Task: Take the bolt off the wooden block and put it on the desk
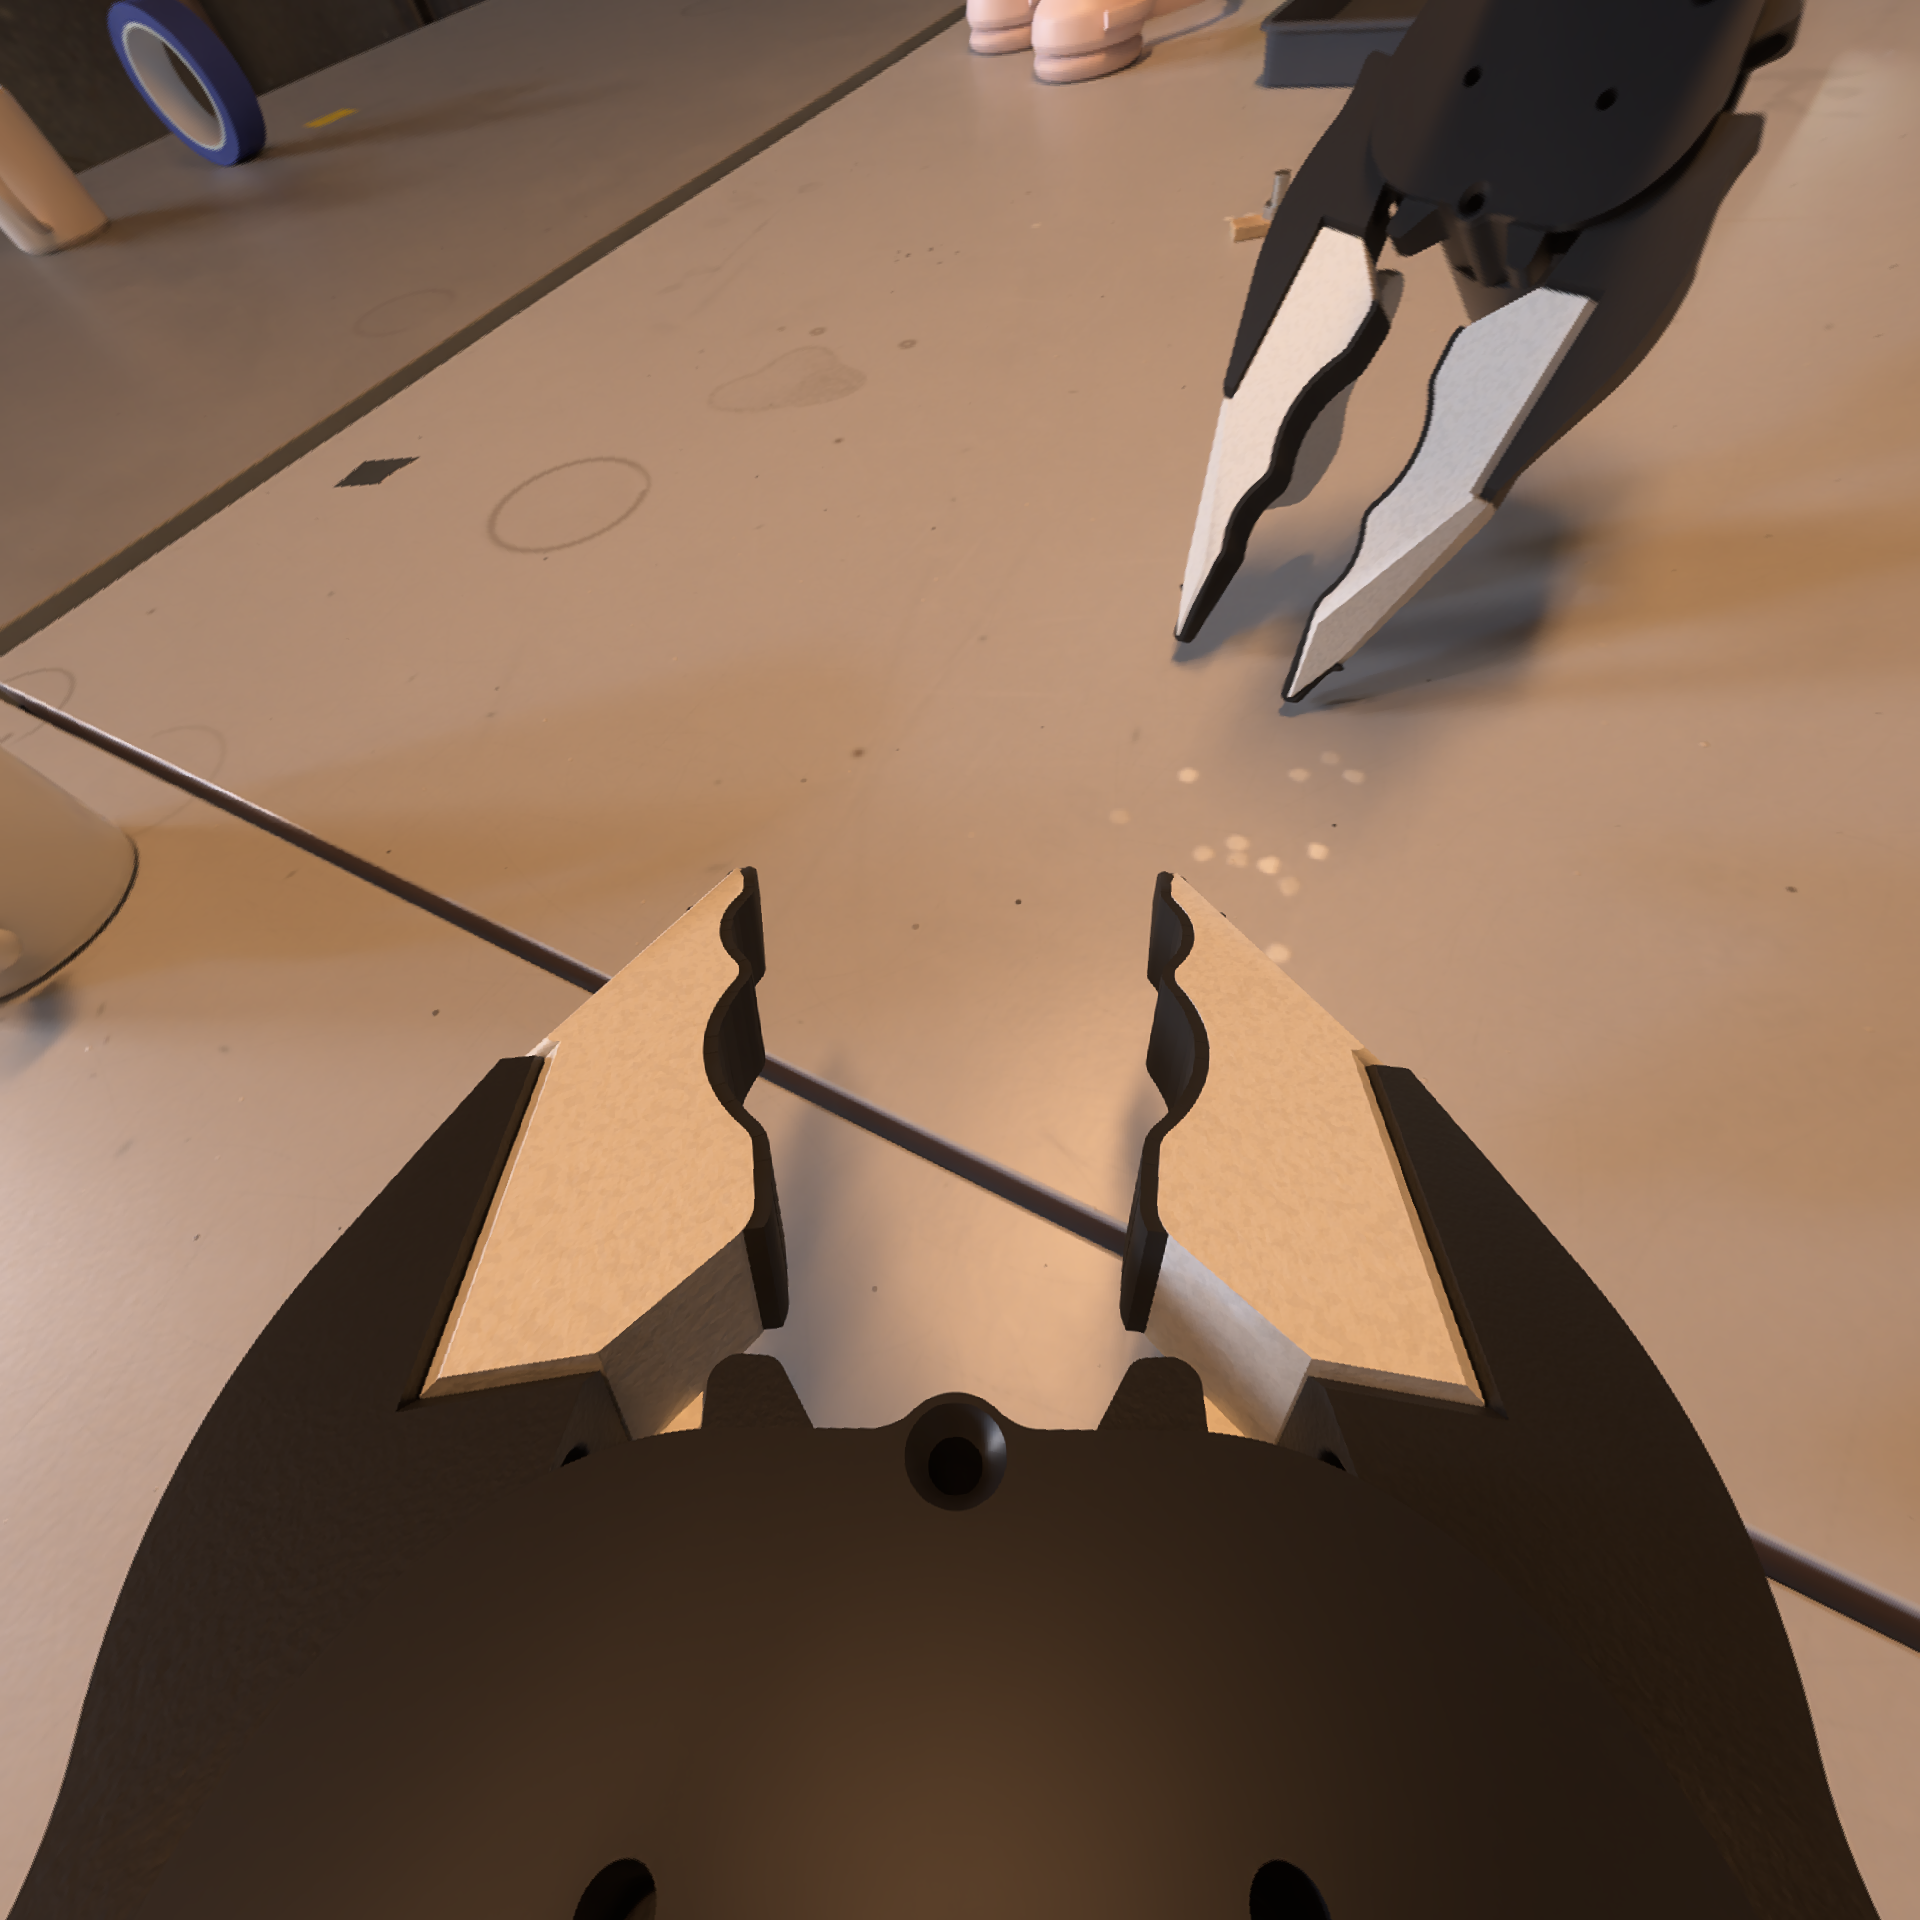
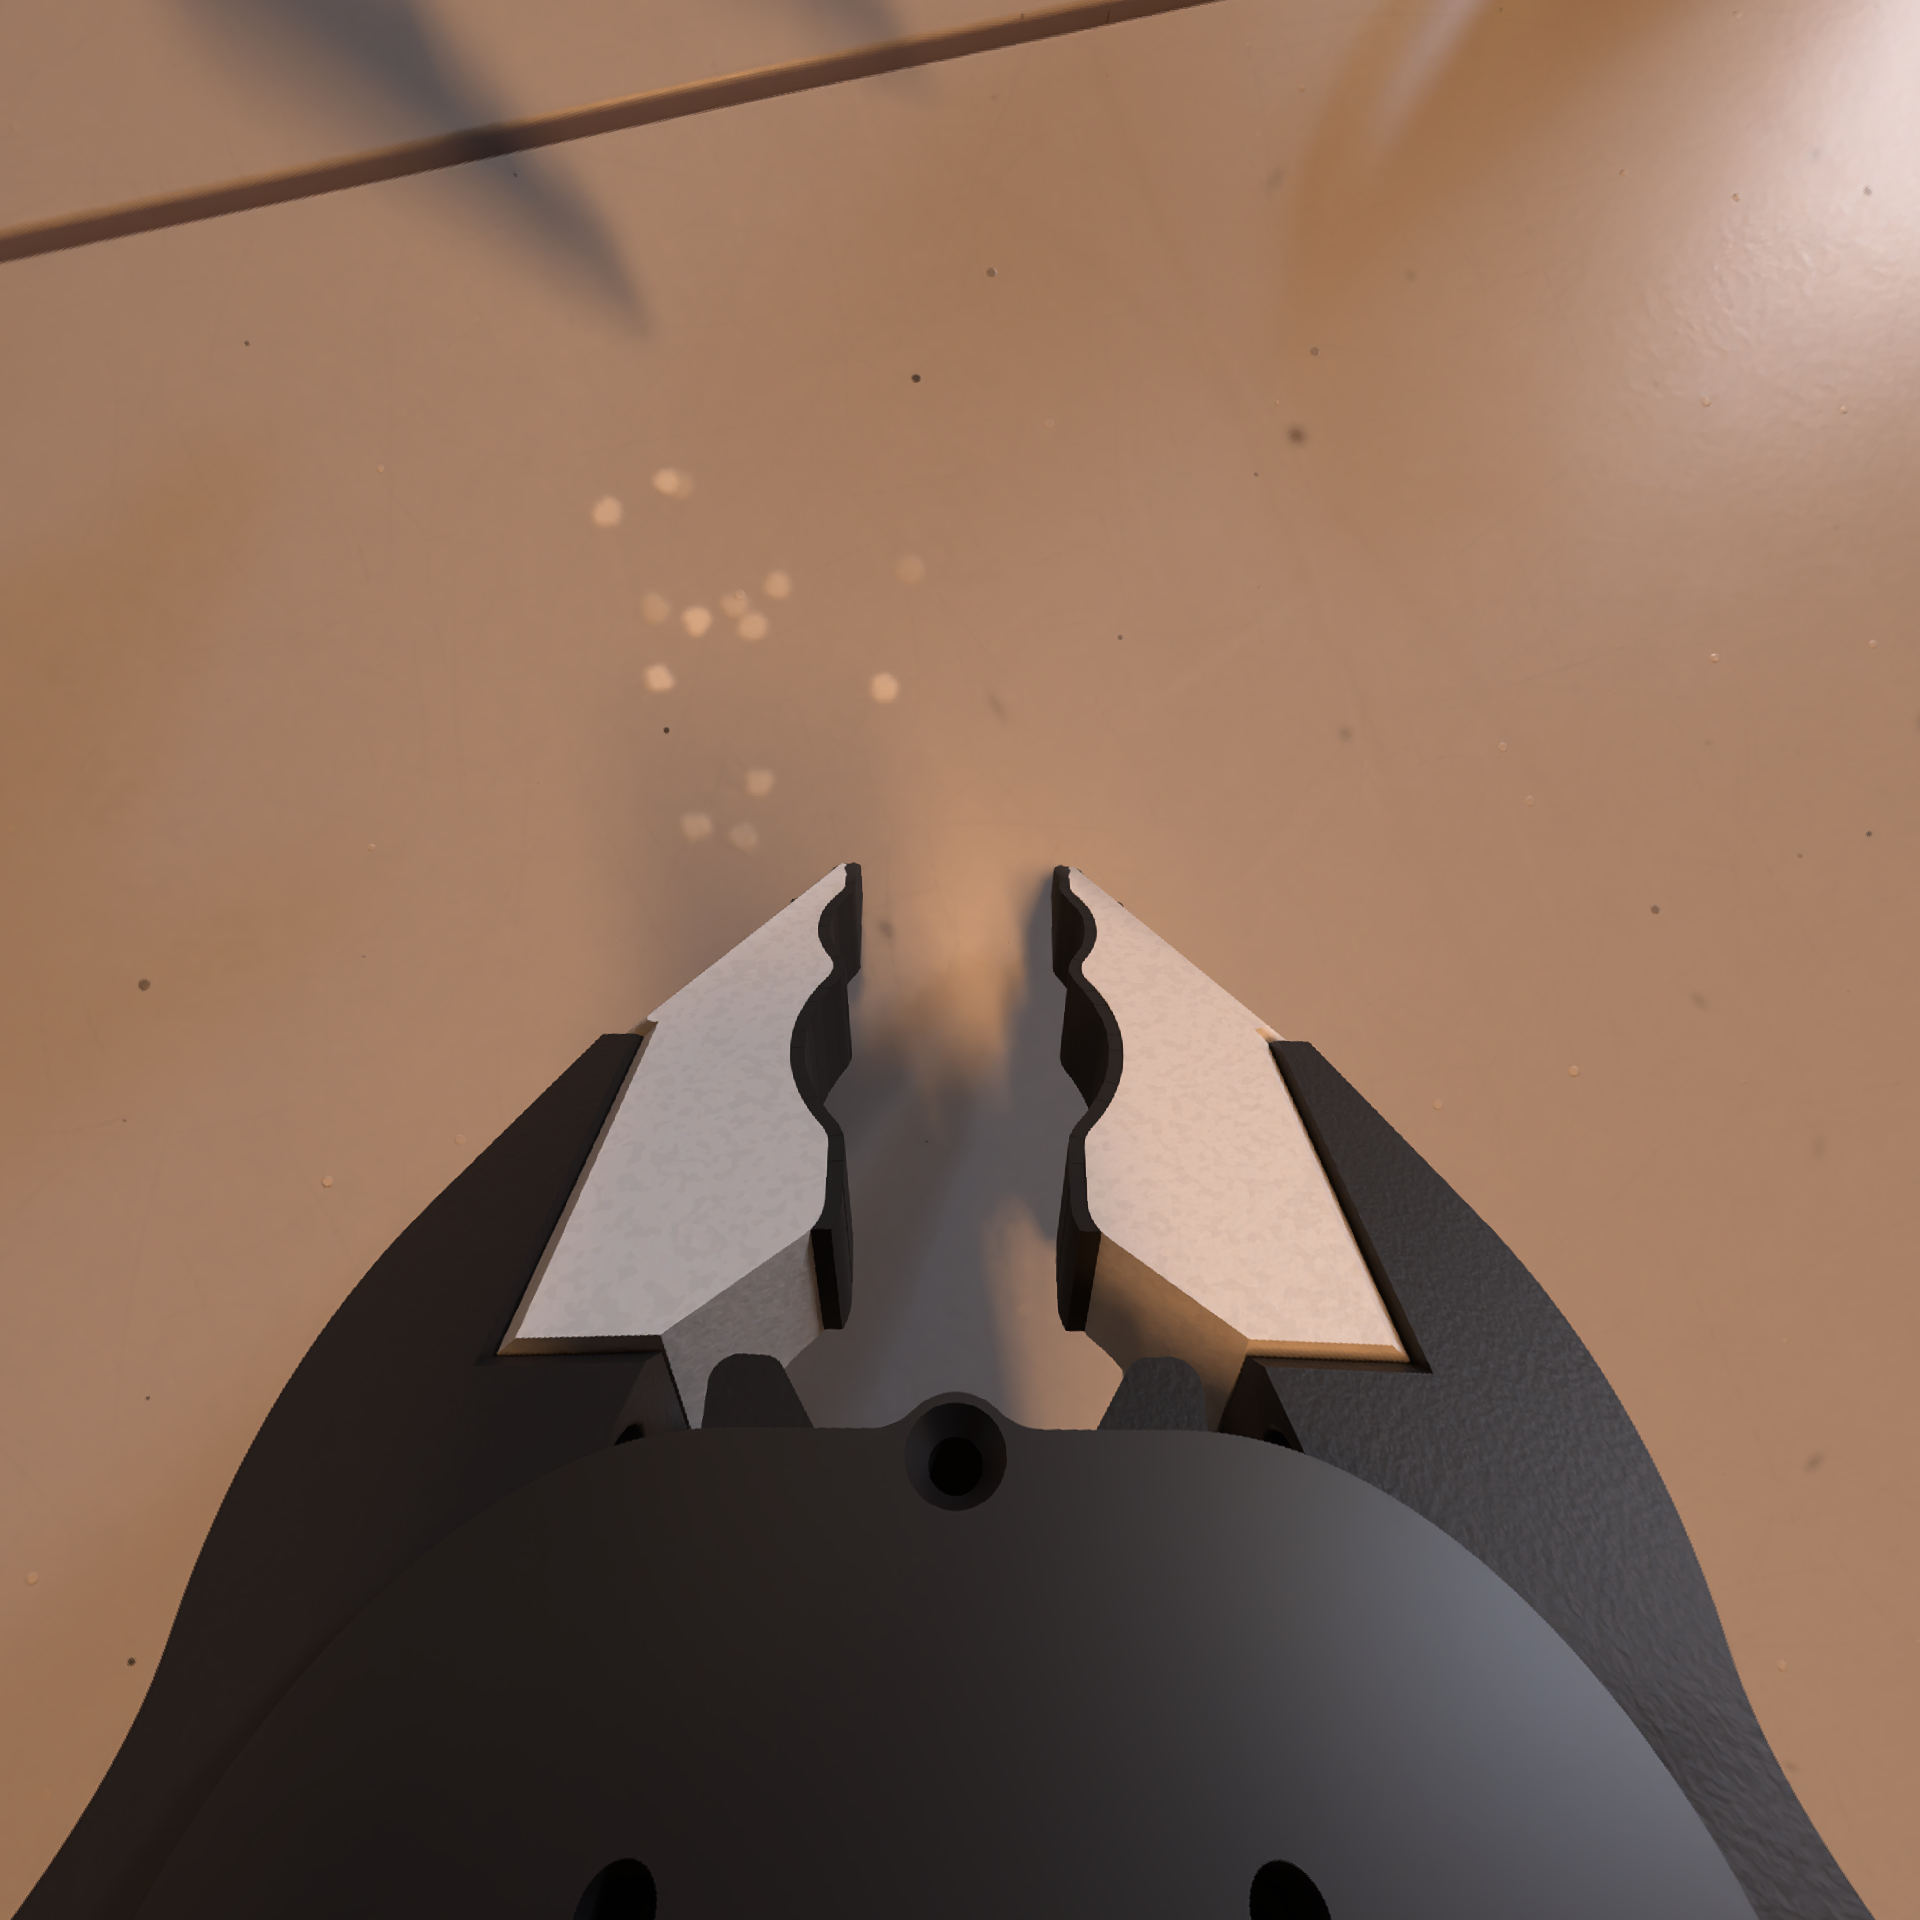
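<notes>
In the left wrist view my left gripper [image 1: 956,883] is open and empty, low over the beige desk [image 1: 831,644]. My right gripper [image 1: 1242,665] shows farther off at the upper right, tips pointing down close to the desk, jaws apart and empty. Behind it, far off, a small grey bolt [image 1: 1276,192] stands upright on a small wooden block [image 1: 1244,225], mostly hidden by the right gripper's finger. In the right wrist view my right gripper [image 2: 956,883] is open over bare desk [image 2: 1351,623]; neither bolt nor block shows there.
A blue tape roll [image 1: 187,78] lies at the far left. Pale pink objects [image 1: 1049,36] and a dark grey tray [image 1: 1320,42] sit at the far edge. A pale rounded object [image 1: 42,883] is at the left. Dark seams [image 1: 623,977] cross the desk.
</notes>
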